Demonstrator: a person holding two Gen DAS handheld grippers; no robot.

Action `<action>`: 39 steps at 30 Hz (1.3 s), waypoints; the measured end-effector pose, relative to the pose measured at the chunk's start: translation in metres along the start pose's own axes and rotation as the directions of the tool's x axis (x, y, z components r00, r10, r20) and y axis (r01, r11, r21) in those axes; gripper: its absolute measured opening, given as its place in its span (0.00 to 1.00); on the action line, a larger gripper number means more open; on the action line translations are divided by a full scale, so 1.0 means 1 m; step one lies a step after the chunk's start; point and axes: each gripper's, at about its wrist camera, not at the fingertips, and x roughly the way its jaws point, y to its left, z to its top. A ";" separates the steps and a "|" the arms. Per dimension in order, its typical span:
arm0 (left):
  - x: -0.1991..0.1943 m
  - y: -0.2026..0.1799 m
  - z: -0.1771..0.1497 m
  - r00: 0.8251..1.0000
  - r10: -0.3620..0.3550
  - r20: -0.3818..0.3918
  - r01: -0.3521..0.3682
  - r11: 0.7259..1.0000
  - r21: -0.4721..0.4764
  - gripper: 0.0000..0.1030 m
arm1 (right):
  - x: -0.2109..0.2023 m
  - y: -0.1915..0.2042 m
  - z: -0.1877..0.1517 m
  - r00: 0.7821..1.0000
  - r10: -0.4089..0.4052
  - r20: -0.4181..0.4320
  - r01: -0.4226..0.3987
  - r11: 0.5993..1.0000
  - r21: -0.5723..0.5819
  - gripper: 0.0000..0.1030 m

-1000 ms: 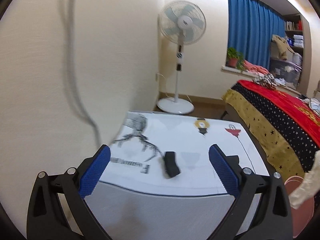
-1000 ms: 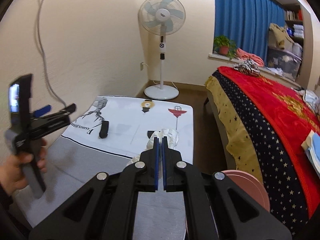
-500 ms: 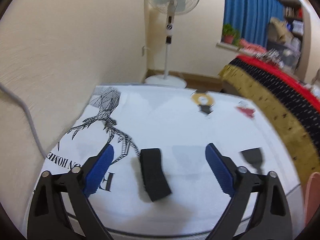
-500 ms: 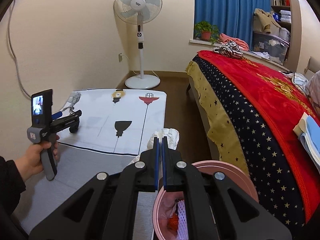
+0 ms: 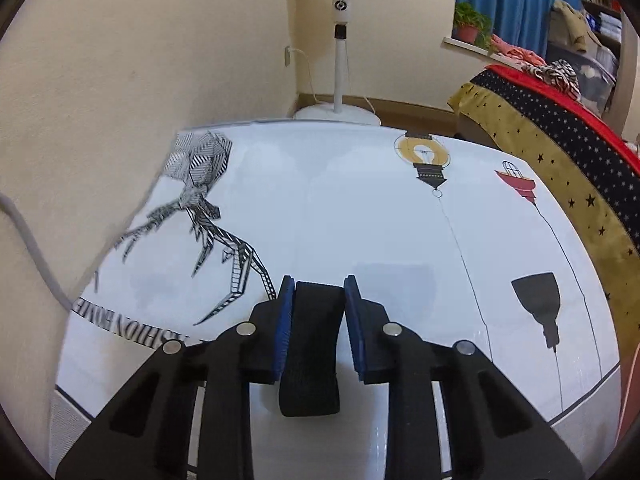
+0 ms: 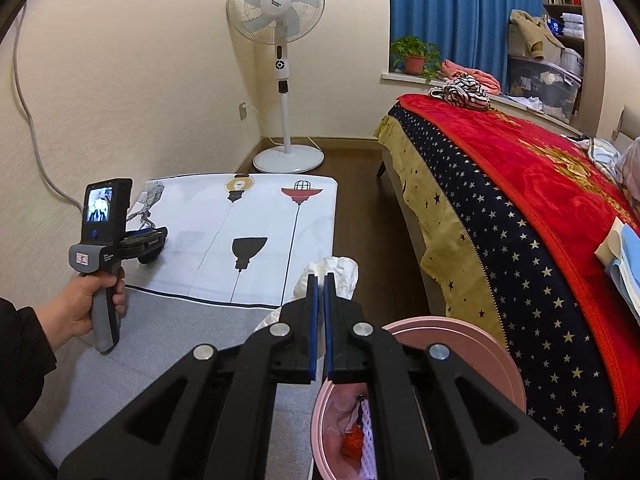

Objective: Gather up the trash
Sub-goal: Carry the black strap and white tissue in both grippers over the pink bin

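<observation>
Printed white table [image 5: 360,220] under my left tongs [image 5: 318,320]; pink bin [image 6: 460,332] beneath my right tongs [image 6: 320,308]; right nearly closed, pinching white crumpled wrapper [image 6: 340,276]; left squeezing black strap [image 5: 314,344] on table

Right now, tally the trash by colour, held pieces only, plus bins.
Black: 1, strap in the left gripper
White: 1, tissue in the right gripper
Pink: 1, bin
Total: 3
</observation>
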 end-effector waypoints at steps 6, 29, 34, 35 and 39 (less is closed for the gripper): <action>-0.061 0.003 0.001 0.995 -0.089 0.048 0.091 0.994 -0.054 0.23 | -0.002 -0.006 0.002 1.000 -0.011 0.006 0.011 1.000 0.013 0.03; -0.373 -0.078 -0.029 0.942 -0.265 0.207 0.239 0.960 0.143 0.23 | -0.152 -0.006 0.018 0.983 0.064 0.173 -0.072 0.997 0.041 0.03; -0.383 -0.100 -0.046 0.939 -0.293 0.179 0.262 0.949 0.177 0.24 | -0.163 -0.015 0.007 0.984 0.065 0.165 -0.074 0.996 0.051 0.03; -0.382 -0.104 -0.047 0.939 -0.299 0.171 0.269 0.946 0.178 0.24 | -0.163 -0.018 0.005 0.985 0.065 0.161 -0.074 0.996 0.054 0.03; -0.376 -0.121 -0.054 0.936 -0.321 0.142 0.292 0.937 0.191 0.24 | -0.160 -0.031 -0.001 0.987 0.054 0.148 -0.064 0.996 0.060 0.03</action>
